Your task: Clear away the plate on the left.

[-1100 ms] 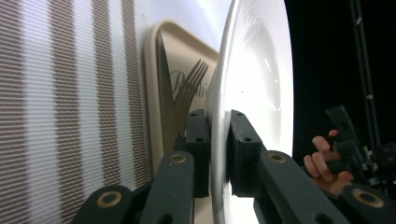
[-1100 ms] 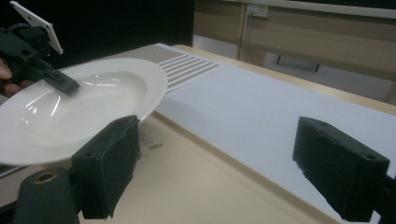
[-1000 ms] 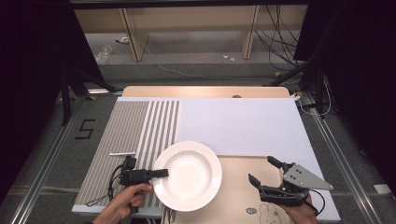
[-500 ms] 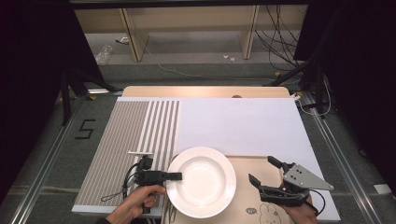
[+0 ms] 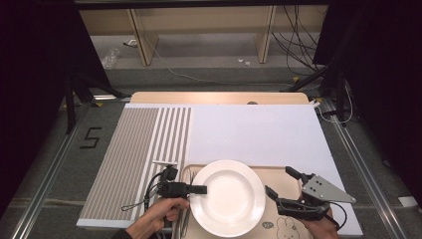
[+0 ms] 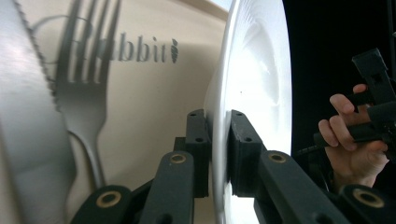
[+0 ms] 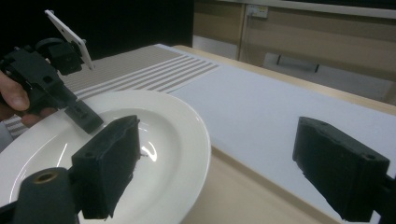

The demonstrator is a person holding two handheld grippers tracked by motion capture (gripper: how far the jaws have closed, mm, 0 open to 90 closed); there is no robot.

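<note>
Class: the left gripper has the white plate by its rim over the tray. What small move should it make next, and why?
Probably carry the plate a little further toward the tray's middle, then lower it. The left gripper is clamped on the plate's rim, and a fork and a knife lie at the tray's left edge beneath it. The right gripper waits open beside the plate.

Round white ceramic plate (image 5: pixel 228 197): carried rightward across the lower middle of the high view, from beside the striped mat to over the beige tray (image 5: pixel 283 175). Left gripper (image 5: pixel 199 189), clamped on its rim: shifted right with it.
</note>
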